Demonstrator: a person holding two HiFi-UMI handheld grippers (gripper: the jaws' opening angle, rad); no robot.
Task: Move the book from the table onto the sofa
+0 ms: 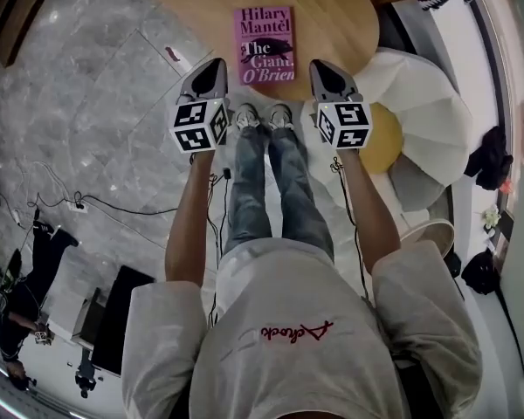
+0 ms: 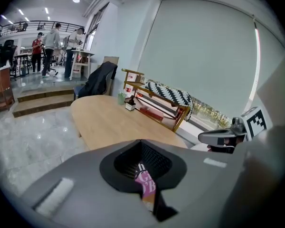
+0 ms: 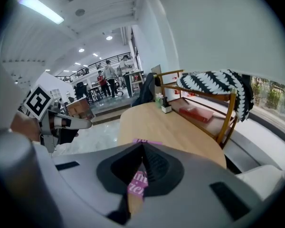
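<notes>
**Both jaws shut, pink book lying on the table**

The left gripper [image 1: 215,66] has its jaws pressed together with nothing between them; the right gripper [image 1: 321,68] is the same, jaws closed and empty; in each gripper view a strip of pink cover shows through the notch below the closed tips, beyond the jaws rather than in them.

In the head view the two grippers flank the near end of the pink paperback book with black and white lettering [image 1: 265,44], the left one just beside its lower left corner, the right one just beside its lower right corner; neither touches it.

The book lies flat, face up, on the oval light-wood table [image 1: 341,11], close to the near edge.

At the table's far end stands a small white pot [image 2: 129,106] with dark things sticking out of it, too small to name; a pale green cup [image 2: 121,99] is just beside it.

Past them is a wooden rack [image 3: 199,103]; a black-and-white patterned throw [image 3: 218,82] is draped over its top rail, and a flat red item [image 3: 195,113] lies on its lower shelf.

To the person's right sits the white sofa [image 1: 437,116], holding a yellow cushion [image 1: 382,142] and a grey cushion [image 1: 415,183].
</notes>
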